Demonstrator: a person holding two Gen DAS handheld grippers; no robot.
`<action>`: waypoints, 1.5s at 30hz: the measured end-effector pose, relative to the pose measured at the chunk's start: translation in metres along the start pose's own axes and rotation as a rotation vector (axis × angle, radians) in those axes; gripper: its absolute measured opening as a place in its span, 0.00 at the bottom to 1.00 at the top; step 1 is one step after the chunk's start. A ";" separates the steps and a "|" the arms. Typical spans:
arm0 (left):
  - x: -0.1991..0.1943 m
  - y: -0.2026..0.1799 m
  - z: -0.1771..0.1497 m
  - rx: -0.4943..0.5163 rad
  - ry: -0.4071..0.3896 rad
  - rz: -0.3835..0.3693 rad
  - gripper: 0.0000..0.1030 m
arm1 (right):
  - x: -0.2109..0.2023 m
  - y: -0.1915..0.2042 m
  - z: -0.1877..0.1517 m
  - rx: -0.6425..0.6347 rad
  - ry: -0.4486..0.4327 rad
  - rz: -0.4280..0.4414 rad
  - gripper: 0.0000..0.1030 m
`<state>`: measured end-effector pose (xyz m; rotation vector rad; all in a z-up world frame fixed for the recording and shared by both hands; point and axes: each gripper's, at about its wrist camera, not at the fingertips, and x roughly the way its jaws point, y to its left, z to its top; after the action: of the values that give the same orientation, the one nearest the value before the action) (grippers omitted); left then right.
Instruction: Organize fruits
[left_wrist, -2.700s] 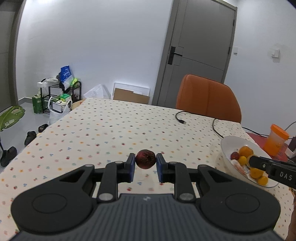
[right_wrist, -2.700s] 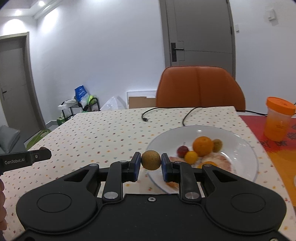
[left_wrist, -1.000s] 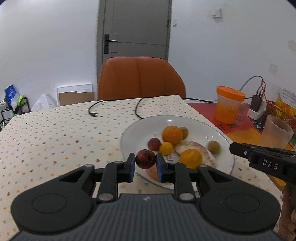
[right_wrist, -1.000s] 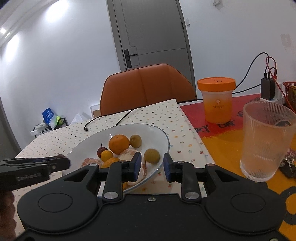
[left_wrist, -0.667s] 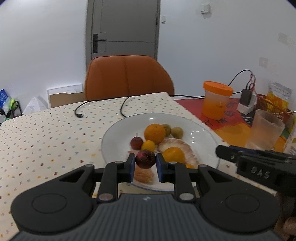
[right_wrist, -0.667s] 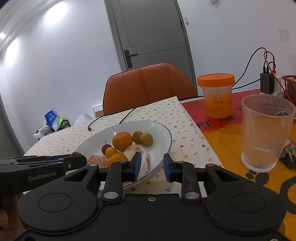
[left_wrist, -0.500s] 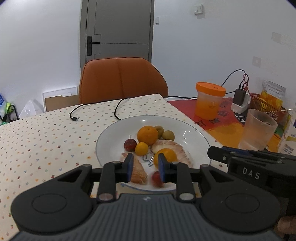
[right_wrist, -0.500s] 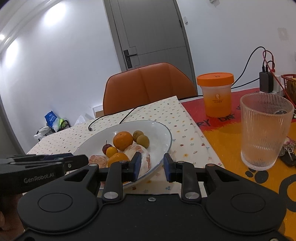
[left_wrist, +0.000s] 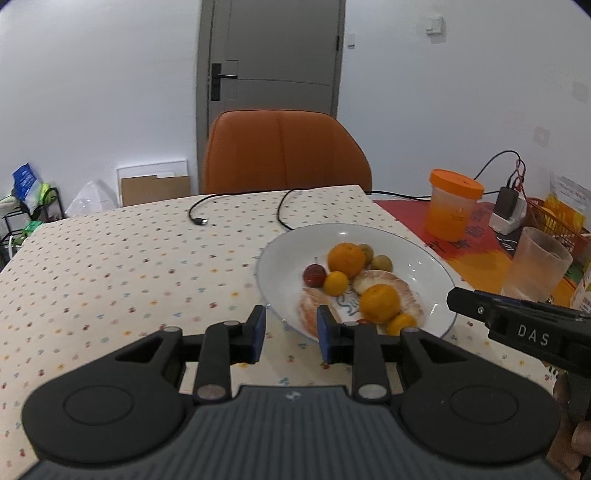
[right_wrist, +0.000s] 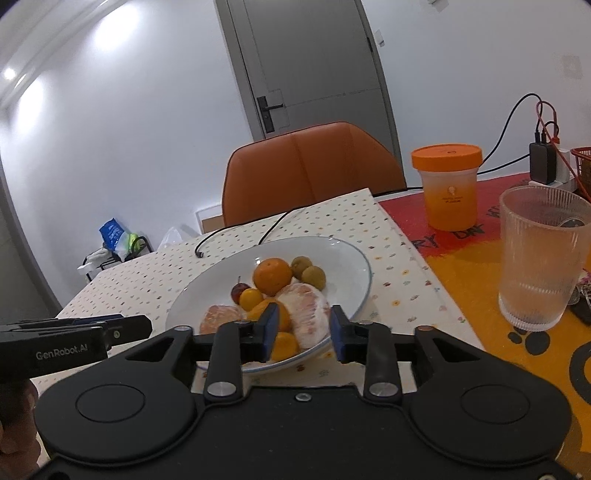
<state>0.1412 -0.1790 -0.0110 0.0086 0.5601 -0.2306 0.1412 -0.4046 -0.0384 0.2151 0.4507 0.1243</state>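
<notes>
While both tools hang empty over the near edge of the white plate (left_wrist: 424, 254), the fruit sits gathered inside it, so the sorting looks close to finished. The left gripper (left_wrist: 289, 334) has its blue pads spread with nothing between them, just off the plate's near-left rim; the right gripper (right_wrist: 303, 333) is likewise parted and bare, poised above the plate's near rim.

On the plate, a large orange (left_wrist: 346, 258) lies toward the far side with two brownish-green round fruits (right_wrist: 313, 277) touching it on the right. A small red fruit (left_wrist: 314, 274) and a little yellow citrus (left_wrist: 335, 283) rest just nearer, and peeled pomelo segments (right_wrist: 308, 317) fill the near half alongside another orange (left_wrist: 379, 303).

No loose fruit shows on the dotted tablecloth (left_wrist: 129, 266) left of the plate, so little seems left, though the table's near edge is cut off by the gripper bodies. A sliver of dark red peeks beside the near orange; I cannot tell what it is. Right of the plate stand a ribbed glass (right_wrist: 541, 258) and an orange-lidded cup (right_wrist: 447, 184).
</notes>
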 end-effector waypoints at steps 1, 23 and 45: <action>-0.003 0.002 -0.001 -0.002 -0.001 0.003 0.27 | 0.000 0.002 0.000 -0.002 0.003 0.000 0.36; -0.048 0.053 -0.020 -0.077 -0.011 0.104 0.86 | -0.020 0.065 -0.004 -0.113 0.039 0.056 0.99; -0.107 0.095 -0.028 -0.136 -0.038 0.134 0.96 | -0.049 0.099 -0.004 -0.157 0.071 0.096 1.00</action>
<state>0.0592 -0.0616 0.0167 -0.0892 0.5343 -0.0617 0.0886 -0.3163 0.0021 0.0779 0.4992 0.2615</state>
